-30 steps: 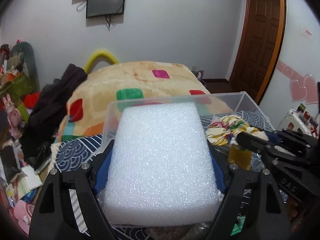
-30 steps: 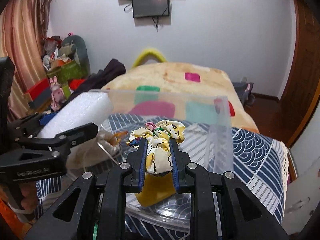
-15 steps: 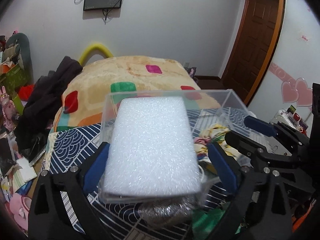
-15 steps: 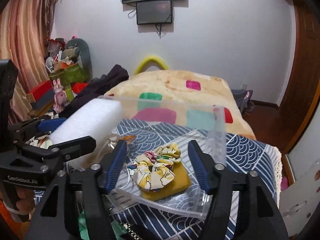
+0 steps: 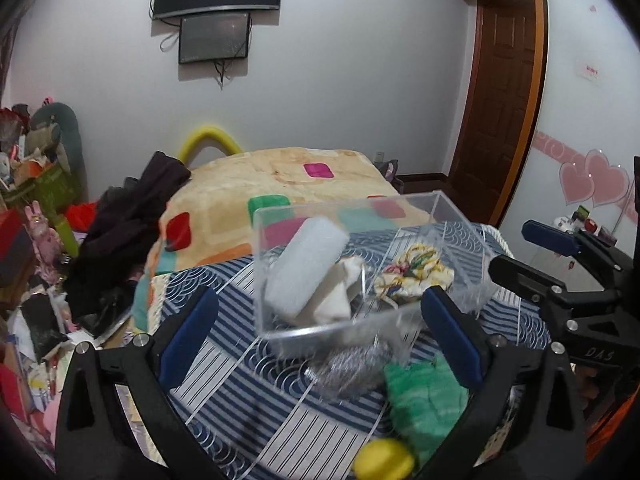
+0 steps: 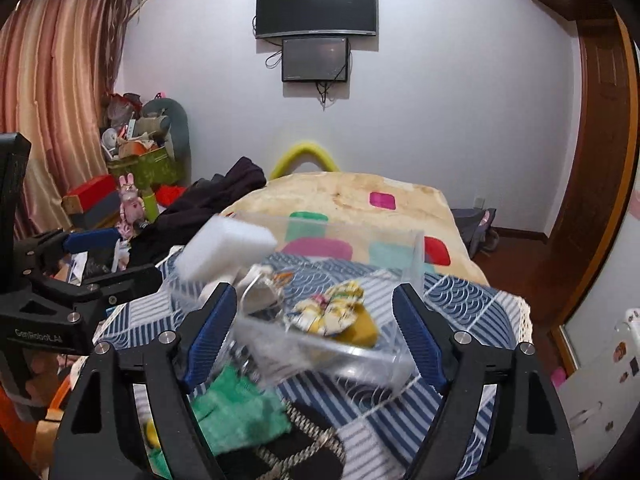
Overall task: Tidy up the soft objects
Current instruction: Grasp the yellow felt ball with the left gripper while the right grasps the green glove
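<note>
A clear plastic box (image 5: 452,212) stands on the blue patterned cloth. A white foam block (image 5: 304,268) leans inside it at the left, on a cream cloth (image 5: 340,292). A yellow floral scrunchie (image 5: 416,276) lies inside at the right, on a mustard pad (image 6: 360,330). My left gripper (image 5: 320,336) is open and empty, just in front of the box. My right gripper (image 6: 316,336) is open and empty, also in front of the box (image 6: 416,256). The foam block (image 6: 224,250) and scrunchie (image 6: 332,308) show in the right wrist view.
A green cloth (image 5: 424,400), a silver scouring ball (image 5: 352,368) and a yellow ball (image 5: 384,464) lie in front of the box. A blanket-covered bed (image 5: 280,176) is behind. Clutter and dark clothes (image 5: 128,216) sit at the left. A door (image 5: 504,100) is at the right.
My left gripper opened and let the foam block go into the box, then drew back. My right gripper opened, left the scrunchie in the box and drew back.
</note>
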`<state>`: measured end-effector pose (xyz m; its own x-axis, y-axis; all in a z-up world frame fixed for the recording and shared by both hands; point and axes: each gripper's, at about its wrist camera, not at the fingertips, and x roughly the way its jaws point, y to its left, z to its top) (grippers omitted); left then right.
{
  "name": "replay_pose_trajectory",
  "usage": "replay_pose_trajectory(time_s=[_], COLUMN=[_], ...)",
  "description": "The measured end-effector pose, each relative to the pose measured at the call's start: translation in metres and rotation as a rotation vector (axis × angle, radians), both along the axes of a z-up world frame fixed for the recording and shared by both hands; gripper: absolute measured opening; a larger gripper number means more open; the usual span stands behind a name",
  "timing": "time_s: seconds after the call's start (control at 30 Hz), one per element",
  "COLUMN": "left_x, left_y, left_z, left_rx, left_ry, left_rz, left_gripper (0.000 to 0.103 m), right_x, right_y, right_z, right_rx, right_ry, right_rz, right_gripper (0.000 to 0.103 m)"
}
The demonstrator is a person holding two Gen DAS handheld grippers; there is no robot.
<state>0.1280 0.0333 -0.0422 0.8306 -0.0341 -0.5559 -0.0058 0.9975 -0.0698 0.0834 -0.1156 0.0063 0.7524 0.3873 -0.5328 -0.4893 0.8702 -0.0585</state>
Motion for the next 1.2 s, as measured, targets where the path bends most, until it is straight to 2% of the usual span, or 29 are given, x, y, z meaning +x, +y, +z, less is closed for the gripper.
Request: replay_pose_trajectory(time_s=[0.27, 0.47, 0.5, 0.57, 0.63, 0.67, 0.73, 0.77, 0.97, 1.1, 1.17, 1.2], left_x=[-0.032, -0.047, -0.047, -0.050, -0.054, -0.055, -0.057, -0.057, -0.060, -0.061, -0.061, -0.060], left_y=[0.004, 0.012, 0.012, 0.013, 0.012, 0.011, 0.006, 0.005, -0.017, -0.031, -0.035, -0.037], left_z=[-0.040, -0.076, -0.080, -0.087, -0.091, -0.093, -0.096, -0.097, -0.102, -0.104, -0.105, -0.106], left_rx=[0.034, -0.005, -0.013, -0.021, -0.033, -0.039, -0.051, -0.052, -0.044, -0.022, -0.023, -0.023], left_ry=[0.069, 0.154, 0.166, 0.182, 0.186, 0.188, 0.194, 0.197, 0.207, 0.184, 0.177, 0.175], left_rz=[0.008, 0.012, 0.011, 0.015, 0.011, 0.009, -0.003, -0.009, -0.068, -0.092, -0.101, -0.107], left_gripper=[0.103, 0.103, 0.103, 0.103, 0.103, 0.103, 0.103, 0.103, 0.103, 0.103, 0.096, 0.085], right_x=[-0.017, -0.020, -0.021, -0.022, -0.022, -0.022, -0.021, -0.022, -0.029, -0.032, -0.034, -0.034], right_y=[0.018, 0.029, 0.029, 0.032, 0.033, 0.033, 0.029, 0.027, 0.010, -0.002, -0.009, -0.011], right_z=[-0.033, -0.072, -0.075, -0.084, -0.089, -0.090, -0.092, -0.091, -0.076, -0.062, -0.056, -0.055], right_rx=[0.006, -0.019, -0.025, -0.047, -0.068, -0.073, -0.053, -0.051, 0.000, 0.034, 0.054, 0.056], right_ry=[0.099, 0.220, 0.232, 0.252, 0.252, 0.256, 0.269, 0.264, 0.203, 0.159, 0.140, 0.133], right_rz=[0.047, 0.084, 0.090, 0.104, 0.102, 0.101, 0.106, 0.099, 0.054, 0.022, 0.004, -0.004], right_gripper=[0.078, 0.078, 0.075, 0.062, 0.036, 0.033, 0.014, 0.011, 0.007, 0.006, 0.006, 0.006])
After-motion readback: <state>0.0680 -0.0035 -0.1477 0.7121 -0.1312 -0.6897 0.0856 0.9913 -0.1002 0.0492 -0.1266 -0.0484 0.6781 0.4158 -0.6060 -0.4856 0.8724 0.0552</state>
